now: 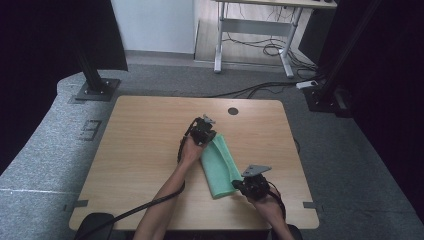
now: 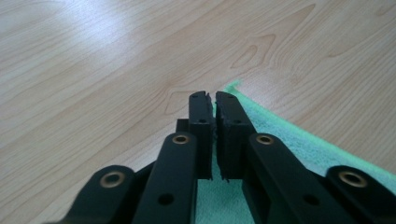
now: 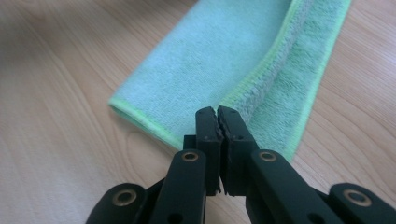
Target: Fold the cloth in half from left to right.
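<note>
A green cloth (image 1: 218,165) lies folded into a long strip on the wooden table (image 1: 145,145), running from the middle toward the near right. My left gripper (image 1: 210,136) is at the strip's far end; in the left gripper view its jaws (image 2: 214,105) stand nearly together with a sliver of cloth (image 2: 289,140) edge between the tips. My right gripper (image 1: 236,186) is at the strip's near end. In the right gripper view its jaws (image 3: 217,114) are shut on the corner of the cloth's (image 3: 224,51) upper layer, which lifts slightly off the lower one.
A round cable hole (image 1: 233,110) sits near the table's far edge. Beyond the table are a white desk frame (image 1: 255,35) with loose cables (image 1: 260,87) on the floor, and two black post bases (image 1: 95,90) (image 1: 322,97). Bare tabletop spreads to the left.
</note>
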Available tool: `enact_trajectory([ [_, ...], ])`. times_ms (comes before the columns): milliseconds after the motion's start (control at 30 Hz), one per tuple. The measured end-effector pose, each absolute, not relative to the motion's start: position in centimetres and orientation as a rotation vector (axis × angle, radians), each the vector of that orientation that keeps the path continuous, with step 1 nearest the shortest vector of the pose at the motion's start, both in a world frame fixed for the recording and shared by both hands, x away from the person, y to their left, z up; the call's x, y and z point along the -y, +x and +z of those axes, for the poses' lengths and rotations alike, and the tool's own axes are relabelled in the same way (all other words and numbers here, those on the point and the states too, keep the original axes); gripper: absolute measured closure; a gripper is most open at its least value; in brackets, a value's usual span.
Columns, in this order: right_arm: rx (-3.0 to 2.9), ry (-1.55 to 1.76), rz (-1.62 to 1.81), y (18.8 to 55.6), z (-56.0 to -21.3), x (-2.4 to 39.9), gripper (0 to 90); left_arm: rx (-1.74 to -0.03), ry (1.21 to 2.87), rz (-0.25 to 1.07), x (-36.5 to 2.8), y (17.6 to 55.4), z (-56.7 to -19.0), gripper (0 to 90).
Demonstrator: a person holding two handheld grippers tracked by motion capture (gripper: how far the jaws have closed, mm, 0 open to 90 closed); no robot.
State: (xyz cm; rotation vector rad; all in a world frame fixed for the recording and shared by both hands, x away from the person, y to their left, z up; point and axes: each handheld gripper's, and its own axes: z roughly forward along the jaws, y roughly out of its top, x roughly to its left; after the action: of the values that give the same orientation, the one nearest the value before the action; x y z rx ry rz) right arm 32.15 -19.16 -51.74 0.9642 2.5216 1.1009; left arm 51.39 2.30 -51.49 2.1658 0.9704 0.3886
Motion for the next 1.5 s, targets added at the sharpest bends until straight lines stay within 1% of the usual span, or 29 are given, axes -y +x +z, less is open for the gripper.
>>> enact_trajectory([
  [67, -2.519, 0.971, 1.082, 32.3, -51.9, 19.3, 86.3, -0.978, 2.143, 0.383, -2.2, 51.5, -51.6, 77.5],
  [200, -2.497, 0.990, 1.068, 32.5, -52.1, 19.8, 84.5, -0.975, 2.120, 0.424, -2.1, 51.4, -51.3, 57.0],
  [267, -2.479, 1.012, 1.056, 32.6, -52.1, 20.1, 82.6, -0.974, 2.105, 0.444, -2.2, 51.3, -50.8, 50.6],
  [300, -2.465, 1.032, 1.047, 32.7, -52.1, 20.4, 79.9, -0.973, 2.103, 0.448, -2.2, 51.3, -50.7, 46.3],
  [467, -2.437, 1.072, 1.034, 32.9, -52.1, 21.1, 78.7, -0.948, 2.113, 0.472, -2.2, 50.9, -49.7, 33.4],
  [633, -2.389, 1.101, 0.993, 33.0, -51.9, 21.7, 70.7, -0.918, 2.141, 0.462, -2.4, 50.2, -49.4, 28.1],
  [767, -2.350, 1.124, 0.999, 33.1, -51.5, 22.2, 62.1, -0.905, 2.154, 0.439, -2.8, 49.2, -49.6, 22.6],
  [867, -2.362, 1.127, 1.016, 33.3, -51.5, 21.8, 60.0, -0.897, 2.158, 0.419, -3.5, 48.0, -50.1, 20.3],
  [967, -2.399, 1.114, 1.004, 33.5, -51.9, 21.2, 60.0, -0.892, 2.172, 0.412, -4.3, 47.0, -50.5, 19.1],
  [1033, -2.420, 1.107, 0.994, 33.7, -52.3, 20.7, 61.7, -0.890, 2.179, 0.417, -4.8, 46.3, -50.9, 18.3],
  [1067, -2.432, 1.110, 0.990, 33.7, -52.4, 20.6, 64.6, -0.889, 2.183, 0.412, -5.0, 46.0, -51.1, 17.9],
  [1167, -2.471, 1.106, 0.979, 33.9, -52.8, 20.2, 77.0, -0.882, 2.189, 0.414, -5.6, 45.1, -51.6, 17.2],
  [1233, -2.493, 1.099, 0.954, 33.9, -53.0, 20.0, 87.1, -0.878, 2.193, 0.409, -5.8, 44.4, -51.9, 17.0],
  [1300, -2.484, 1.096, 0.954, 33.8, -52.9, 20.0, 88.9, -0.867, 2.205, 0.418, -5.9, 43.9, -52.1, 17.0],
  [1500, -2.391, 1.078, 0.996, 33.3, -51.4, 20.4, 89.0, -0.836, 2.220, 0.439, -5.6, 42.8, -52.2, 16.6],
])
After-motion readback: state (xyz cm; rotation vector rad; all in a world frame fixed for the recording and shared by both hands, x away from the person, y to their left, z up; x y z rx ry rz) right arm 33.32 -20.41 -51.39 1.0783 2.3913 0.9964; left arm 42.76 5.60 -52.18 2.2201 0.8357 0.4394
